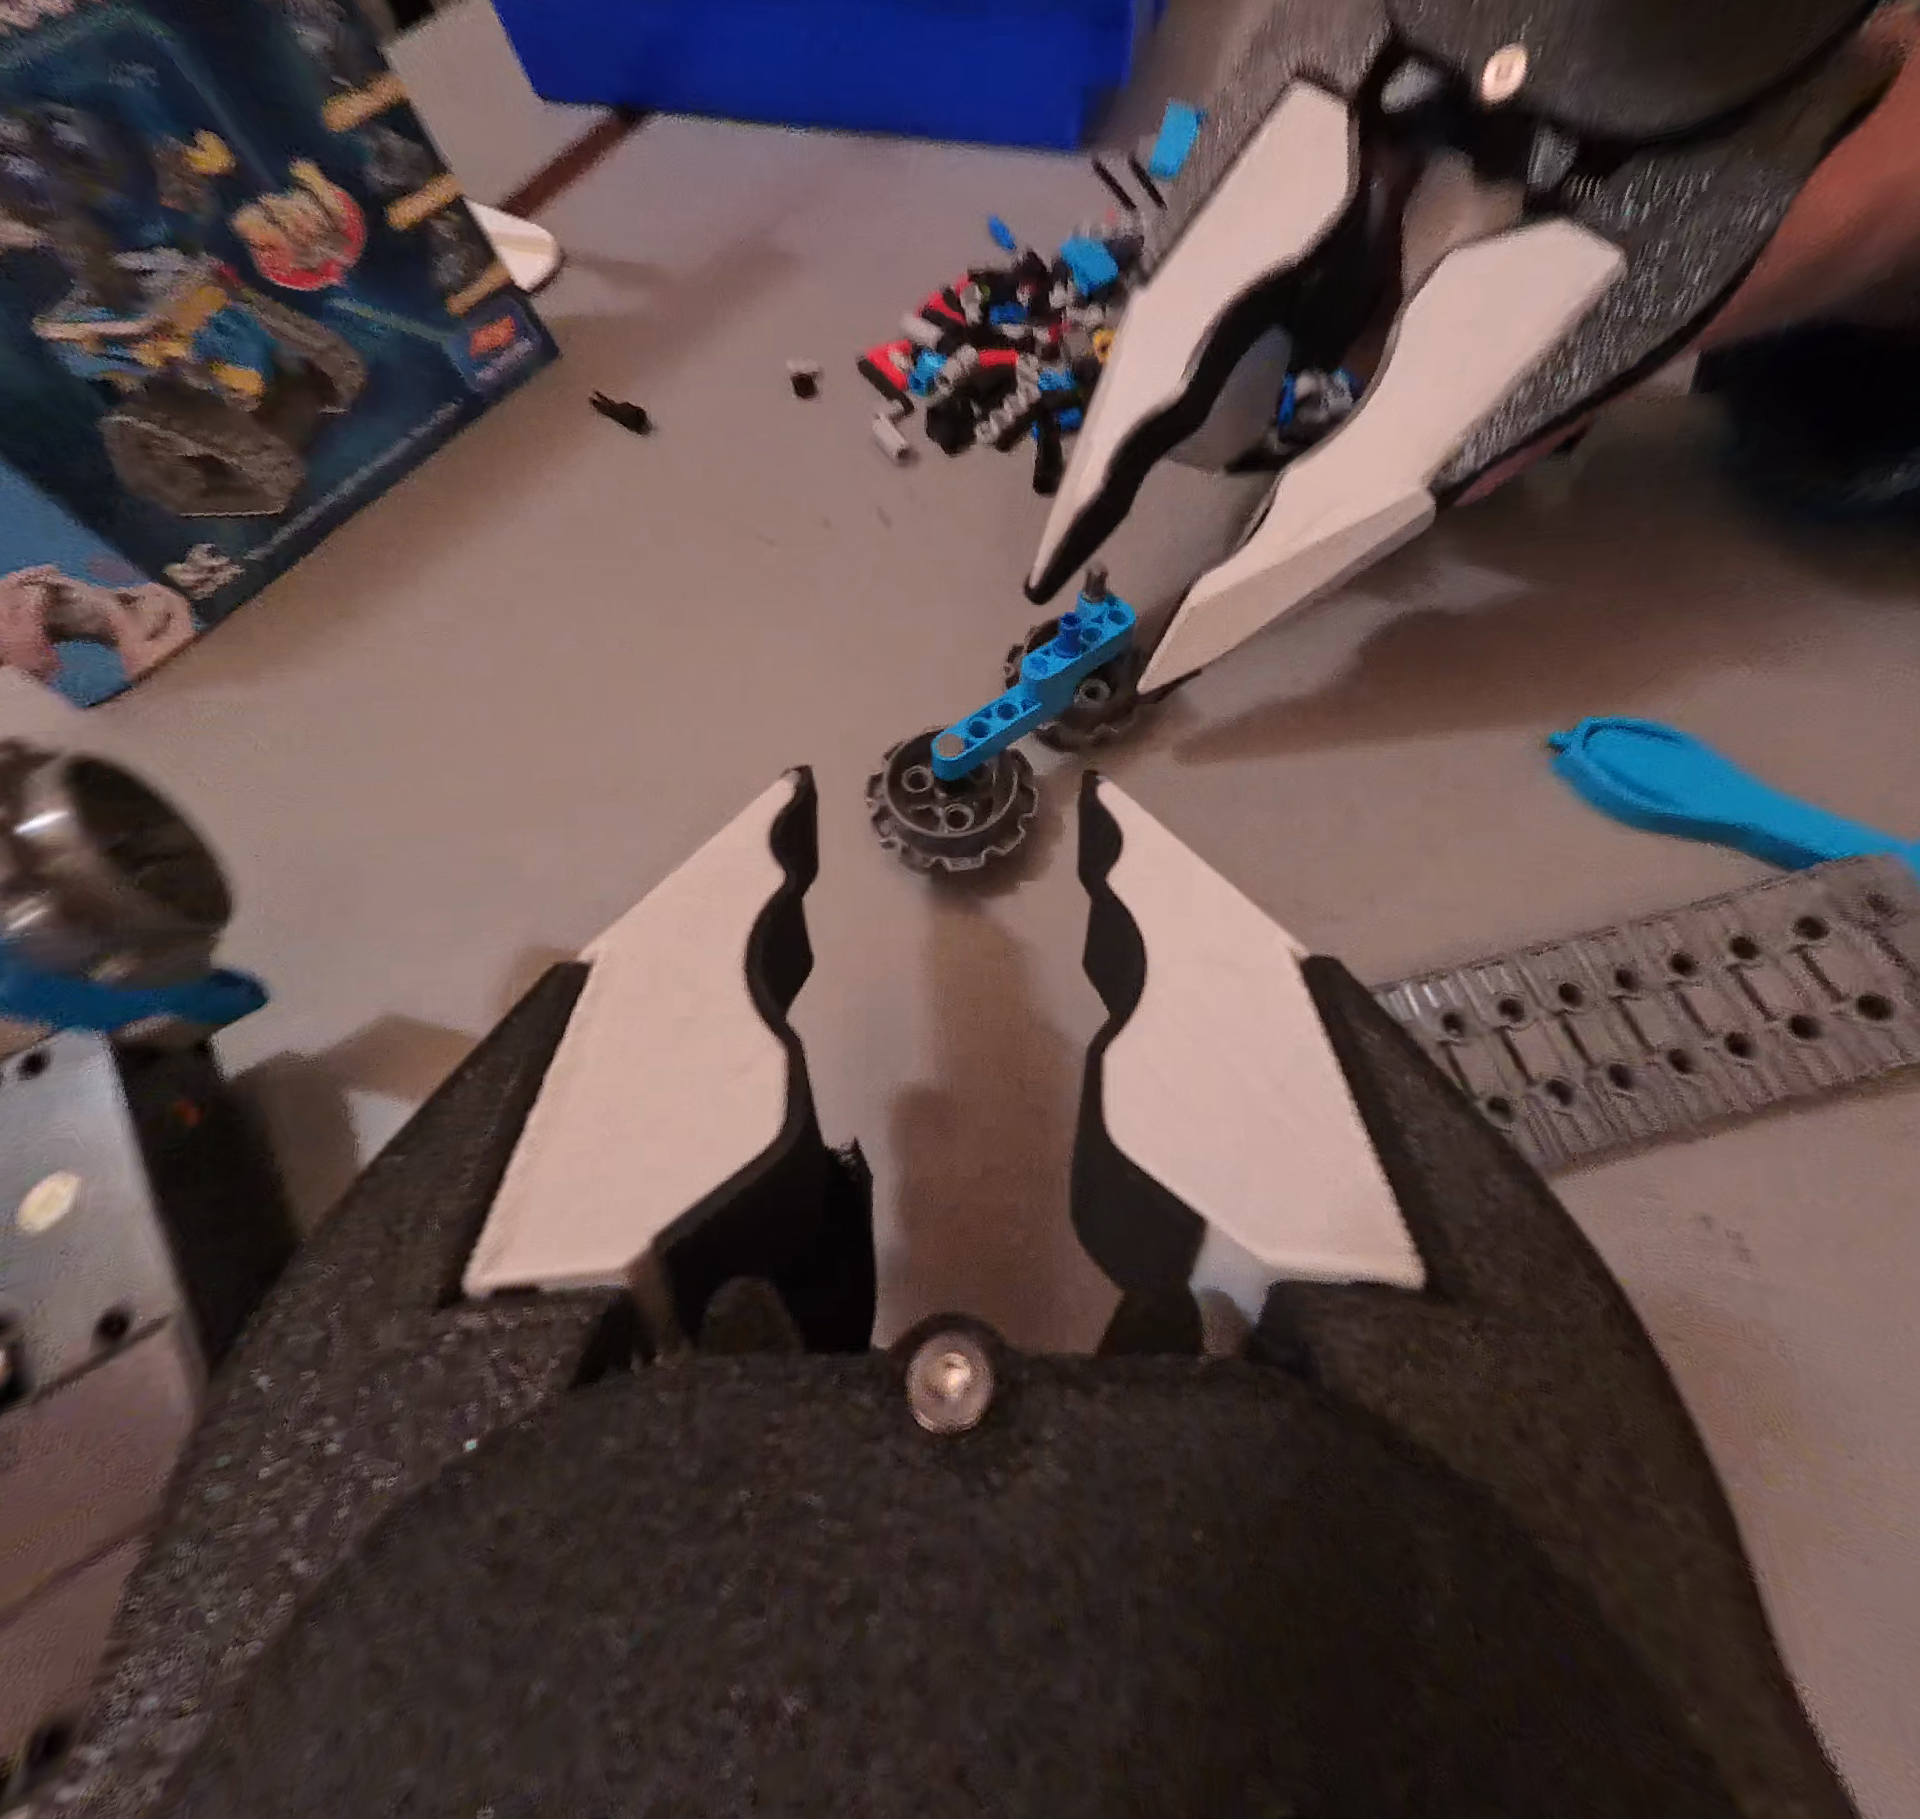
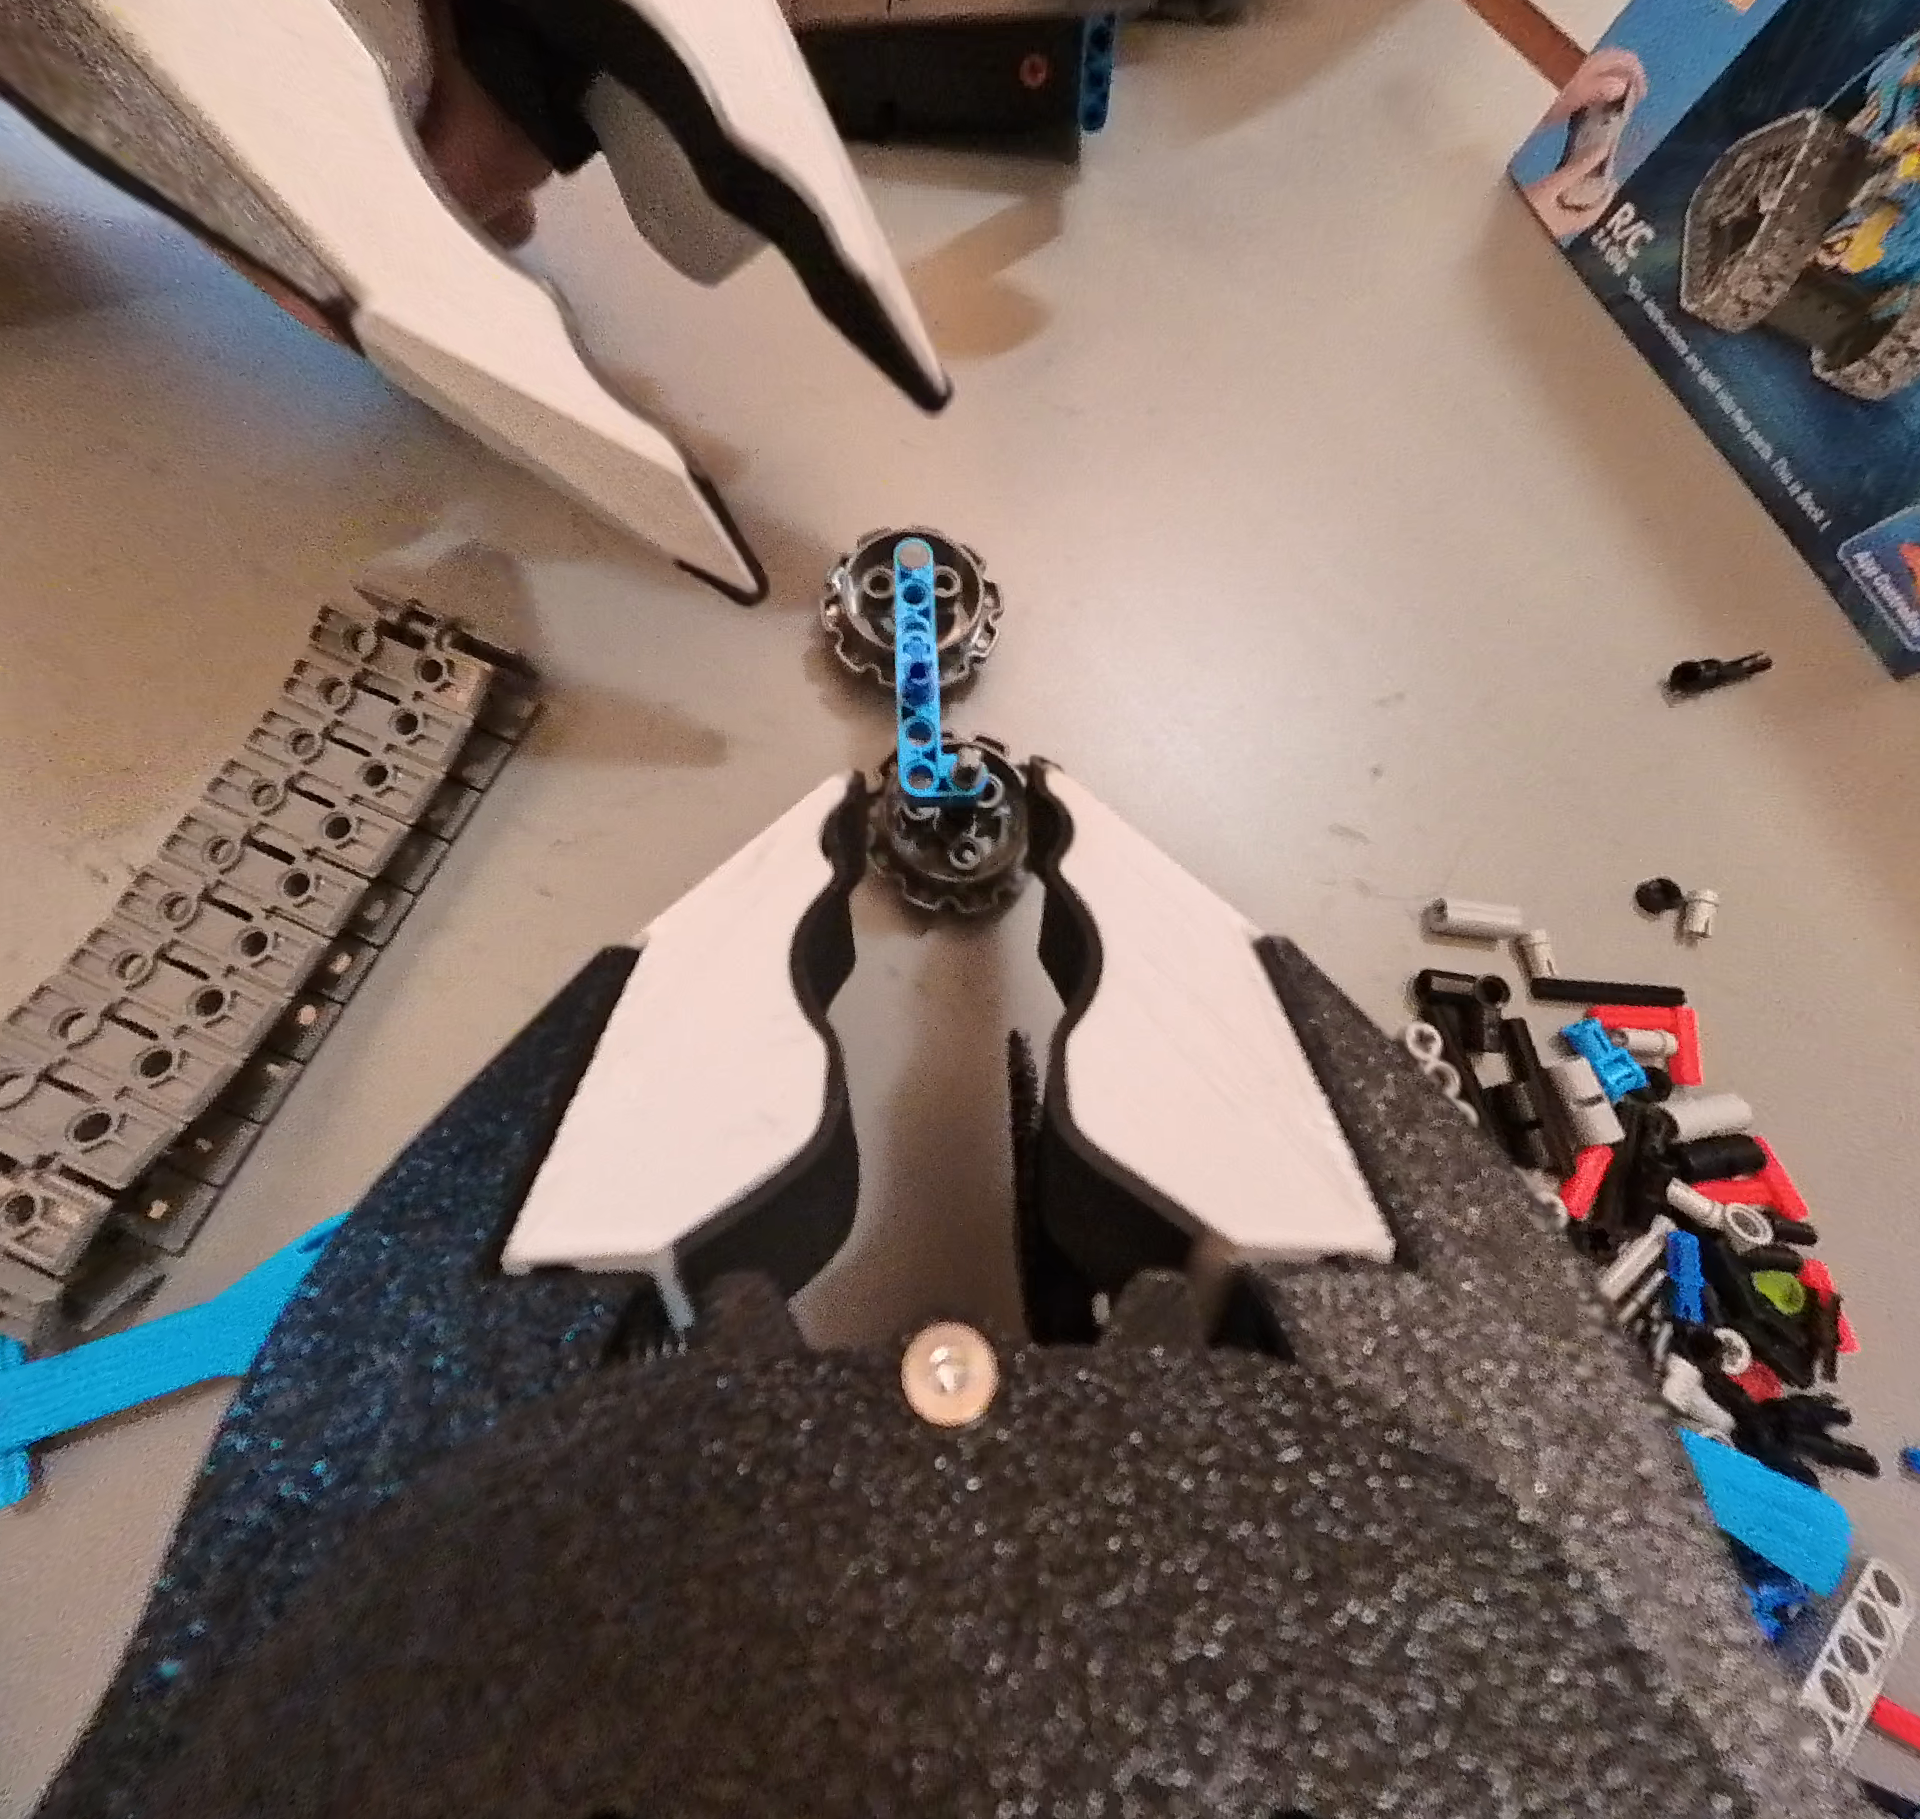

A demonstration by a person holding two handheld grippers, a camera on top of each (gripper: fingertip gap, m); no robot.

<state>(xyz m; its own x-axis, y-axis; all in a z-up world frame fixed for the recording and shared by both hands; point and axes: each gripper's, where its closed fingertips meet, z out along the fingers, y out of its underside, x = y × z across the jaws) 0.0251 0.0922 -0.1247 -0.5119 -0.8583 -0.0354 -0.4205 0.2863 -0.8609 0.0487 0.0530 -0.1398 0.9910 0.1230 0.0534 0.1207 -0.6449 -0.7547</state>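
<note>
My right gripper (image 2: 943, 782) straddling near sprocket wheel (image 2: 948, 855), beam (image 2: 914, 668) bridging to far wheel (image 2: 909, 611), track strip (image 2: 229, 896) left, loose parts pile (image 2: 1662, 1187) right

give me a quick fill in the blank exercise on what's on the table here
1. A blue beam links two dark grey ____.
2. The right gripper has its fingers on either side of the ____ wheel of the pair, as its own camera sees it.
3. The left gripper is ____ and holds nothing.
4. The grey track strip lies ____ on the table.

Missing words: wheels; nearer; open; flat

A beige table (image 2: 1299, 522) carries two beam-joined gears (image 2: 912, 616), a grey track (image 2: 239, 896), loose bricks (image 2: 1662, 1177) and a box (image 2: 1766, 263).
</note>
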